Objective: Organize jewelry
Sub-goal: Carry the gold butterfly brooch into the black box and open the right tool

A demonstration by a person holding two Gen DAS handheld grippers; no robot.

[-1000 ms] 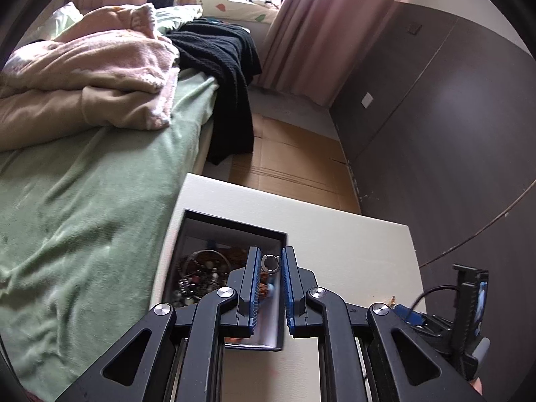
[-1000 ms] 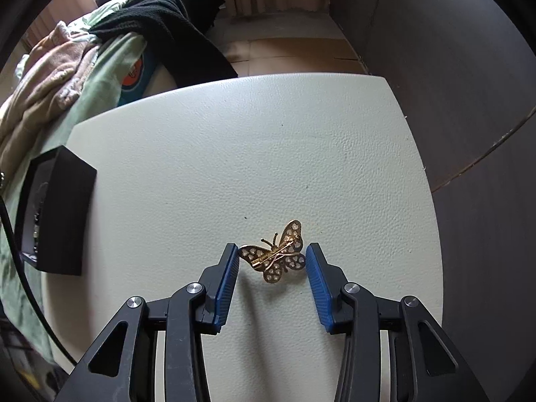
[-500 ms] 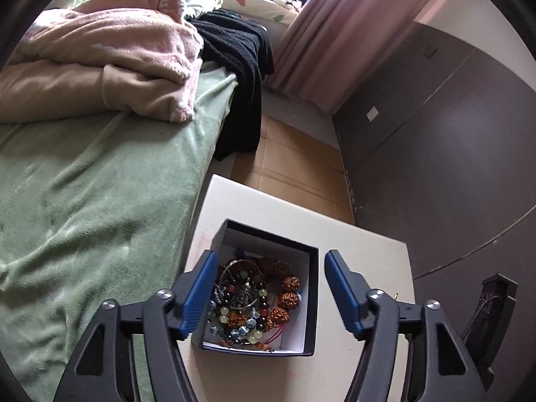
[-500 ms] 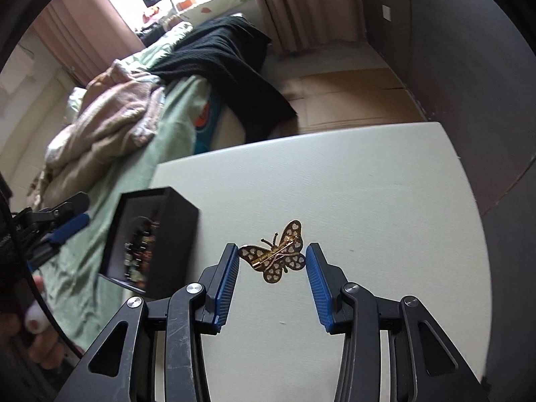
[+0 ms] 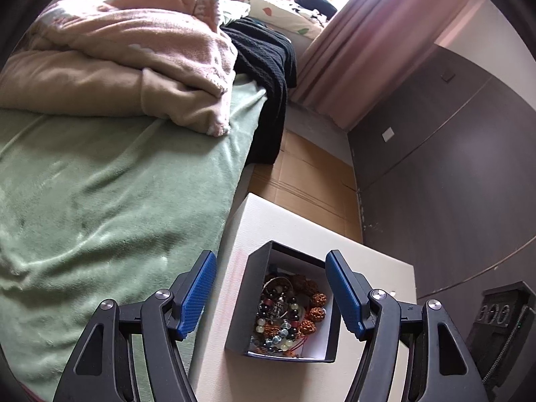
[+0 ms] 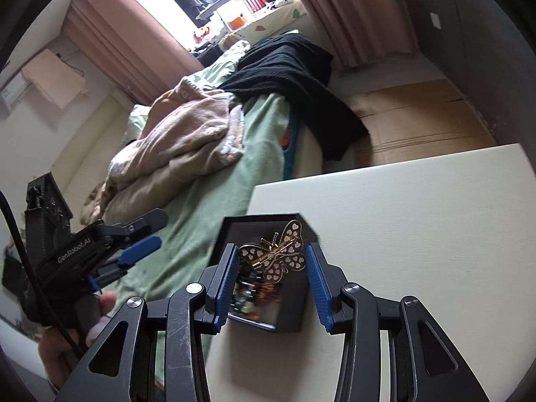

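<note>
A black jewelry box (image 5: 254, 305) with a white inside stands open on the white table (image 5: 301, 227), holding several beaded bracelets (image 5: 291, 315). My left gripper (image 5: 271, 298) is open and empty, raised above the box. My right gripper (image 6: 272, 268) is shut on a gold butterfly brooch (image 6: 274, 254) and holds it right over the box (image 6: 291, 311). The left gripper also shows at the left of the right wrist view (image 6: 134, 244), held in a hand.
A bed with a green blanket (image 5: 110, 194), a pink-beige quilt (image 5: 127, 53) and a black knit garment (image 5: 268, 67) lies left of the table. A dark wall (image 5: 452, 167) stands on the right. Cardboard (image 5: 308, 174) covers the floor beyond the table.
My left gripper opened, let a ring drop into the box and rose away. My right gripper carried the butterfly brooch from the table's middle to above the box.
</note>
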